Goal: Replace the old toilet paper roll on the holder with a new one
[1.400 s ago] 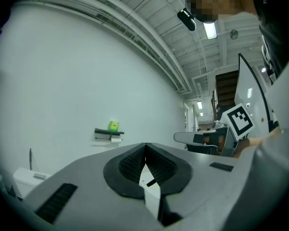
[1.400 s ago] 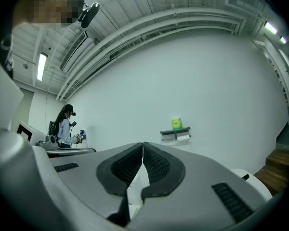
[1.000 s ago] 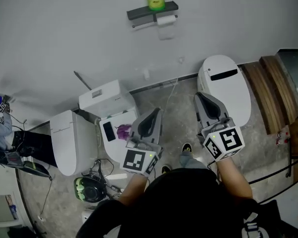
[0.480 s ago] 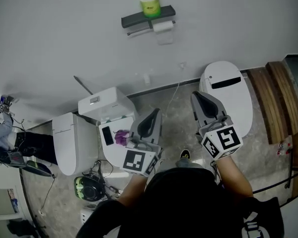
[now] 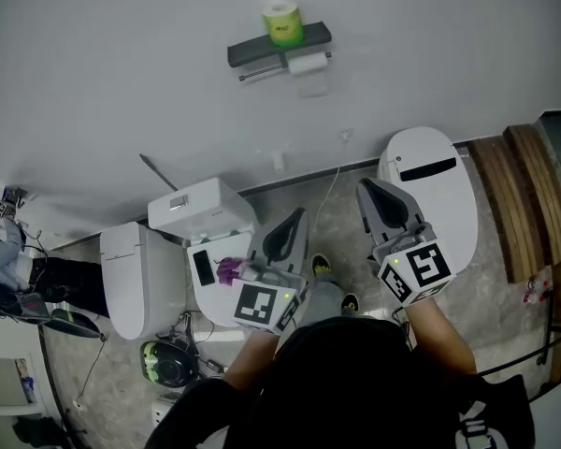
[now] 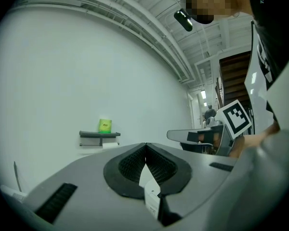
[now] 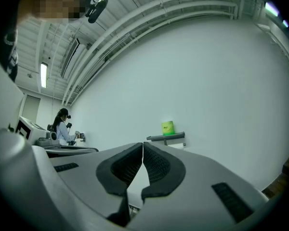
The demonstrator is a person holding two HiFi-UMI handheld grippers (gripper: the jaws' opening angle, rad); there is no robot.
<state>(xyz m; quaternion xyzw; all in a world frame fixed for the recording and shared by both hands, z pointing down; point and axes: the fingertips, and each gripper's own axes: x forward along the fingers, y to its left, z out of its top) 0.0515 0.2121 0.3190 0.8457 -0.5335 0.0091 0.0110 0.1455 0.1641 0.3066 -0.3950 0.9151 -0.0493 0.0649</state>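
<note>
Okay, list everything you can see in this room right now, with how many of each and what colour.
wrapped roll: one, green, on top of the shelf
shelf: one, dark grey, on the wall
paper roll: one, white, hanging under the shelf
toilets: three, white, on the floor by the wall
planks: several, brown, floor at right
left gripper: one, grey, jaws shut, empty
right gripper: one, grey, jaws shut, empty

The left gripper [image 5: 291,223] and the right gripper [image 5: 368,193] are being held out level, side by side, with each pair of jaws being pressed together on nothing.
</note>
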